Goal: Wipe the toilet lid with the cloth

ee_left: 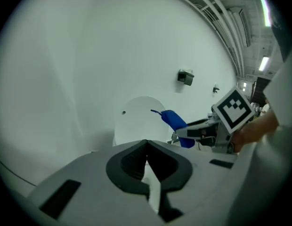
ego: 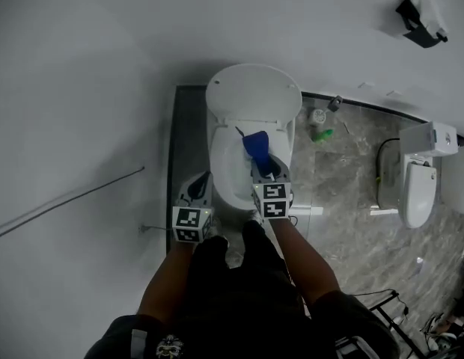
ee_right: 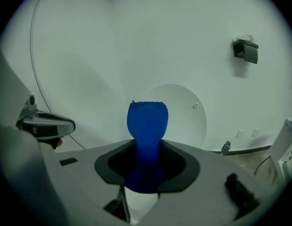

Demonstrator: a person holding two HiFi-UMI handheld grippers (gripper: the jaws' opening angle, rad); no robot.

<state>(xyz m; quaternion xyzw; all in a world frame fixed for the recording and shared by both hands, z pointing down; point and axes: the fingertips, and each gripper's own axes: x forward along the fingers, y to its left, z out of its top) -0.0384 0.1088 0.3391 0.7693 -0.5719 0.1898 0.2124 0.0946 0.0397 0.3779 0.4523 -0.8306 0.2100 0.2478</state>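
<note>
White wall fills the background, and grey stone tiles cover the floor point(ego: 344, 193) on the right. Two toilets stand against that wall. The nearer one is in the middle, with its one round lid point(ego: 253, 96) raised upright against the wall and the open bowl point(ego: 230, 172) below it. The second toilet point(ego: 416, 189) stands well apart along the right edge of the floor, with its lid down. One black paper holder point(ego: 420, 19) hangs on the wall near the top right corner. One small green thing point(ego: 322, 134) lies on the floor at the foot of the wall between the two toilets; what it is I cannot tell.

Two tools are held out, one in each of the person's hands, and each carries one marker cube. The left tool point(ee_left: 146, 144) has its jaws fully together with nothing between them. It hovers beside the left rim of the bowl.

The right tool point(ee_right: 147, 150) is clamped on one blue cloth point(ee_right: 147, 120). The cloth stands up out of the jaws as a rounded, bunched wad. It is over the bowl, just in front of the lower part of the raised lid. Whether the cloth touches the lid cannot be told from any view.
</note>
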